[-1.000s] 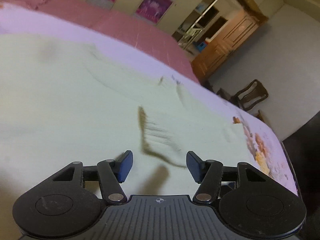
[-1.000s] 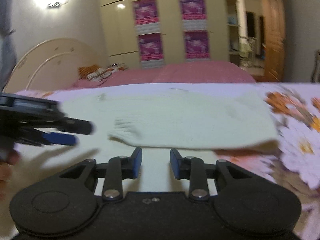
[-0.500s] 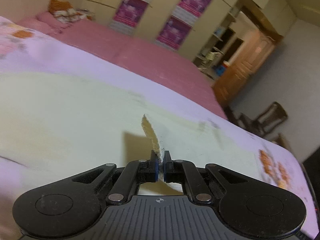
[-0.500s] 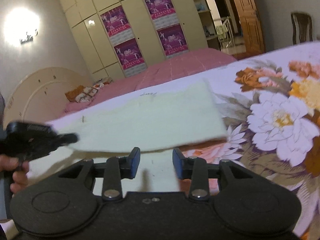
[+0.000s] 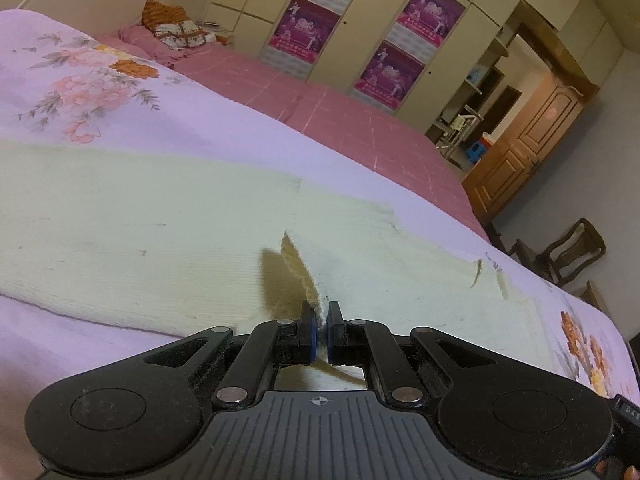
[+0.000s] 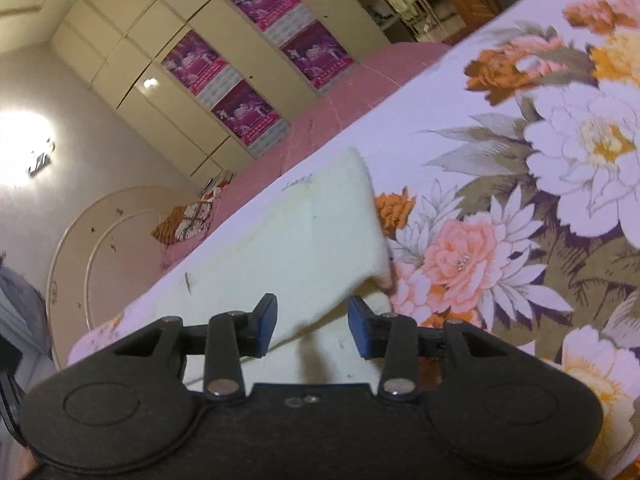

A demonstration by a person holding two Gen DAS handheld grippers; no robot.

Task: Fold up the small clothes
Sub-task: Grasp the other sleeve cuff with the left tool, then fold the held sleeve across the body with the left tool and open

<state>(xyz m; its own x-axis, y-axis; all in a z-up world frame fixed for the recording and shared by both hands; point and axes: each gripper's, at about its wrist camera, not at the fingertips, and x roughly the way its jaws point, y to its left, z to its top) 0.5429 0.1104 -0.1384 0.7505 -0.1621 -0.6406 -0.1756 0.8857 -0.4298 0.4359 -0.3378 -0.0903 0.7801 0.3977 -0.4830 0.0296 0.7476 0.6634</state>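
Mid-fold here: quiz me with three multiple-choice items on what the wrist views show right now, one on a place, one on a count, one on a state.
1. Where does the cream garment lie?
A. on the floral bedsheet
B. on the wooden chair
C. on the pink blanket

2. How many purple posters hang on the wardrobe?
A. two
B. four
C. six

3. What is the left gripper doing?
A. open above the fabric
B. shut on nothing
C. shut on an edge of the garment

Answers: A, the flowered sheet shows all around the garment; B, two stacked pairs are on the doors; C, a raised flap of fabric sits pinched between its pads.
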